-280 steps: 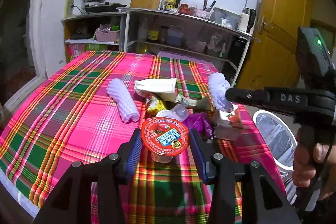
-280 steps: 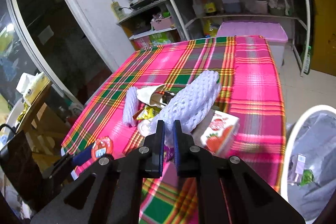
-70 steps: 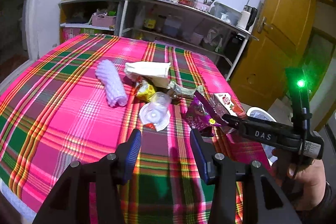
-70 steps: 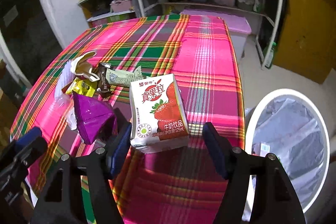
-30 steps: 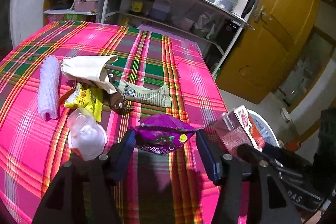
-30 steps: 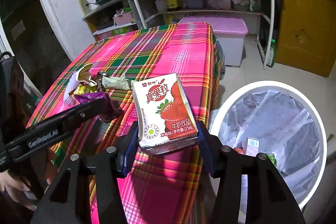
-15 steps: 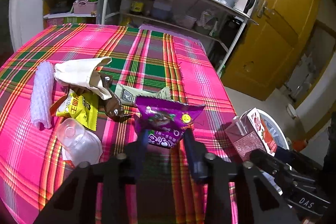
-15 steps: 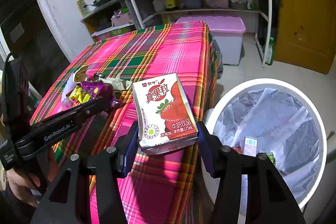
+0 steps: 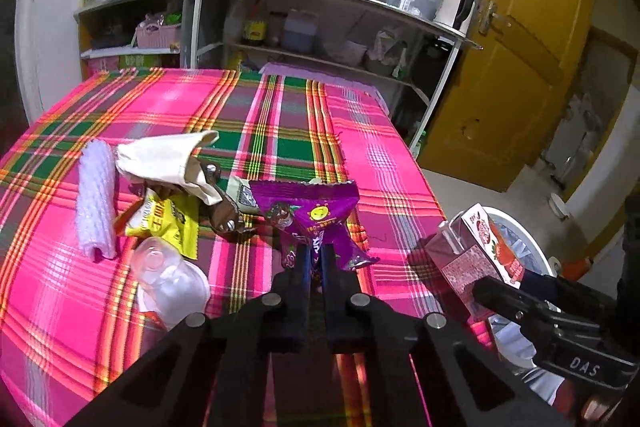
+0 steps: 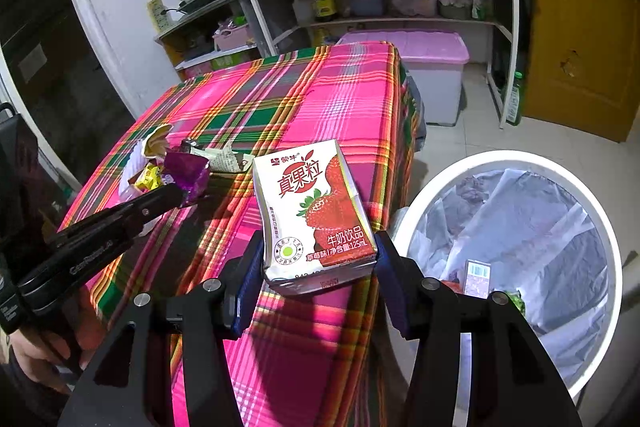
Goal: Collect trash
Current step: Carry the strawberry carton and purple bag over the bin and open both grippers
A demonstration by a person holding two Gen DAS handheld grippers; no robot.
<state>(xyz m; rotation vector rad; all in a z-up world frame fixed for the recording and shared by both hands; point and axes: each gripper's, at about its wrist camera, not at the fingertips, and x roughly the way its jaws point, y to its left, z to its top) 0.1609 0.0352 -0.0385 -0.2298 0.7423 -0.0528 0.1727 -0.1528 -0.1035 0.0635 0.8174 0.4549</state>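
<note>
My left gripper point(image 9: 314, 261) is shut on a purple snack wrapper point(image 9: 310, 213) and holds it above the plaid table point(image 9: 248, 107). It also shows in the right wrist view point(image 10: 188, 175). My right gripper point(image 10: 318, 269) is shut on a strawberry milk carton point(image 10: 314, 207), held past the table's right edge beside a white bin point(image 10: 516, 163) lined with a plastic bag. The carton also shows in the left wrist view point(image 9: 476, 251). Left on the table are a white foam sleeve point(image 9: 96, 203), a white paper bag point(image 9: 168, 159), a yellow packet point(image 9: 168, 223) and a clear plastic cup point(image 9: 168, 279).
Metal shelves point(image 9: 320, 23) with bottles and jars stand behind the table. A pink-lidded storage box point(image 10: 424, 67) sits on the floor beyond it. A yellow door point(image 9: 516, 67) is at the right. The bin holds several scraps.
My left gripper has closed fully on the purple wrapper and lifted it. My right gripper holds the milk carton as before, now slightly nearer the bin.
</note>
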